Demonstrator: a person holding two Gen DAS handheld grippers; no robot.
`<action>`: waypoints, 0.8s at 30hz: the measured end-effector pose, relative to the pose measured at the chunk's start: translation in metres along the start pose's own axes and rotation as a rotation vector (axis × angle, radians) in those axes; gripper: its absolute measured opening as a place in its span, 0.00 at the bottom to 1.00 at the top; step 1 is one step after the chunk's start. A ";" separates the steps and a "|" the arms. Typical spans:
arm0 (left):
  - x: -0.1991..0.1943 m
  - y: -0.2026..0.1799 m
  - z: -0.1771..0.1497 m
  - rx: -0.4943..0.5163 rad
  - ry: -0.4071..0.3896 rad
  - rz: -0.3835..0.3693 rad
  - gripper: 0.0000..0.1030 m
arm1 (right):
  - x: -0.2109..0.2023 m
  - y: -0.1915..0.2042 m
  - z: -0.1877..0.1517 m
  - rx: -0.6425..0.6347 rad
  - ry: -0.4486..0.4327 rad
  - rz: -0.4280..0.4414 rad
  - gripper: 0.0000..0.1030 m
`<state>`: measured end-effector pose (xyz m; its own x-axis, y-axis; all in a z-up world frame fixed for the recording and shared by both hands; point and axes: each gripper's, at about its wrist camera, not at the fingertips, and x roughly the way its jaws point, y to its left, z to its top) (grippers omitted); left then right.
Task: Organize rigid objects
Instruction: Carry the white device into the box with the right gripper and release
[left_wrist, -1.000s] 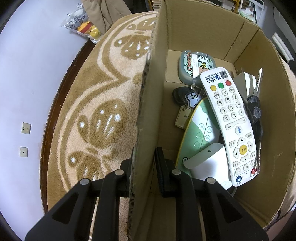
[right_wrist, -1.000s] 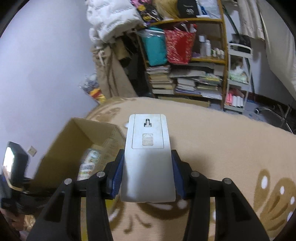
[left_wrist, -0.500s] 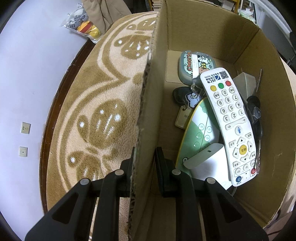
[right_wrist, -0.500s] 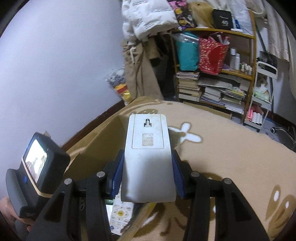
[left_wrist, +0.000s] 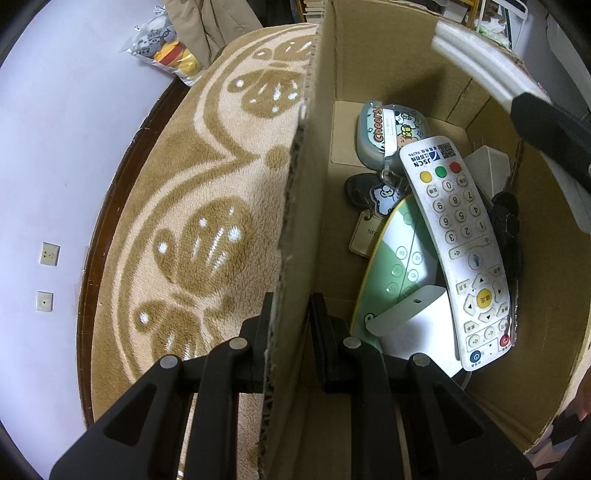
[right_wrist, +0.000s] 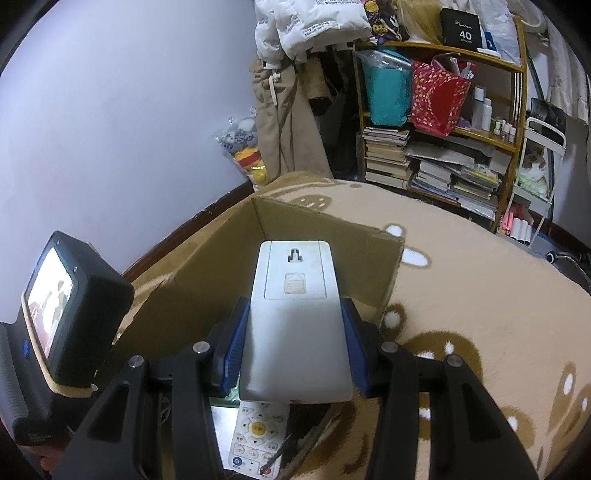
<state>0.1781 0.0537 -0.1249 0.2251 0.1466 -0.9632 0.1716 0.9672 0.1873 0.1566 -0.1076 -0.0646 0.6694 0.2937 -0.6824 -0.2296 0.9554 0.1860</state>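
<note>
Left wrist view: left gripper fingers pinch the corrugated cardboard box wall. Right gripper fingers clamp a smooth grey-white remote, now over the box, having swung in from the plush rug.

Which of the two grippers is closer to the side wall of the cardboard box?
Left. The left gripper is clamped on the cardboard box's side wall, a finger on each face. The right gripper holds a grey remote above the box's opening, off the wall.

A patterned tan rug is covering the floor, meeting a lilac wall; a crowded wooden bookshelf is standing behind
</note>
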 end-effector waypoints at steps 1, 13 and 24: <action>0.000 0.000 0.000 0.000 -0.001 0.000 0.17 | 0.001 0.000 0.000 -0.004 0.001 0.001 0.50; 0.000 0.002 0.000 -0.007 -0.002 -0.008 0.17 | -0.001 0.004 -0.005 -0.015 0.015 -0.011 0.50; -0.004 0.003 0.000 -0.011 -0.011 -0.005 0.17 | -0.018 0.009 -0.011 -0.021 -0.019 -0.031 0.50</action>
<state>0.1775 0.0564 -0.1203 0.2350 0.1397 -0.9619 0.1619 0.9702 0.1804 0.1344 -0.1043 -0.0582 0.6899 0.2644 -0.6739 -0.2229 0.9633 0.1497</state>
